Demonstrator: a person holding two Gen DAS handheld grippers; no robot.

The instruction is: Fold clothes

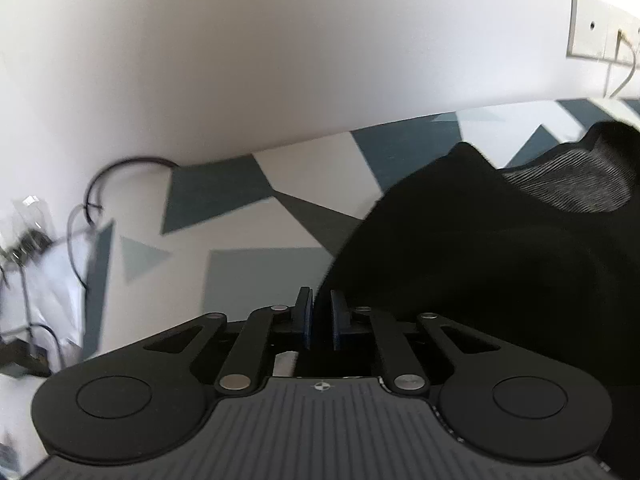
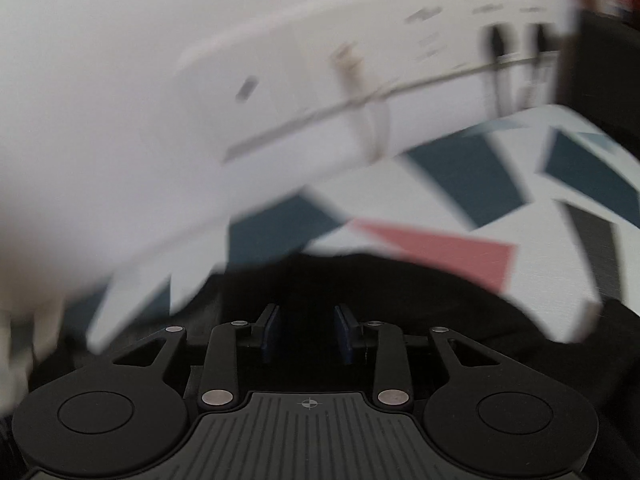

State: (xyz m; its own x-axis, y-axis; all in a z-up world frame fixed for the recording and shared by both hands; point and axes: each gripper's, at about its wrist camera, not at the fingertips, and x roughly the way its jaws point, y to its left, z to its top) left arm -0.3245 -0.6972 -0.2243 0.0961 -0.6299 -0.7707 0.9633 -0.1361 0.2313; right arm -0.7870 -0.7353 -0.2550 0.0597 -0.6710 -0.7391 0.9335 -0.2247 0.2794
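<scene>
Lying on the patterned sheet [image 1: 240,240], the black garment [image 1: 480,260] sits pinched at its edge in the left gripper [image 1: 320,316]'s nearly closed fingers; the right gripper [image 2: 307,332]'s fingers stand parted above the cloth, gripping nothing.

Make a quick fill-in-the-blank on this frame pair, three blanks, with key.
1. The garment lying on the patterned sheet is ____ in colour.
2. In the right wrist view, the triangle on the sheet just beyond the garment is ____.
3. The pads of the left hand-held gripper stand ____ together than those of the right hand-held gripper.

Missing words: black; red; closer
</scene>
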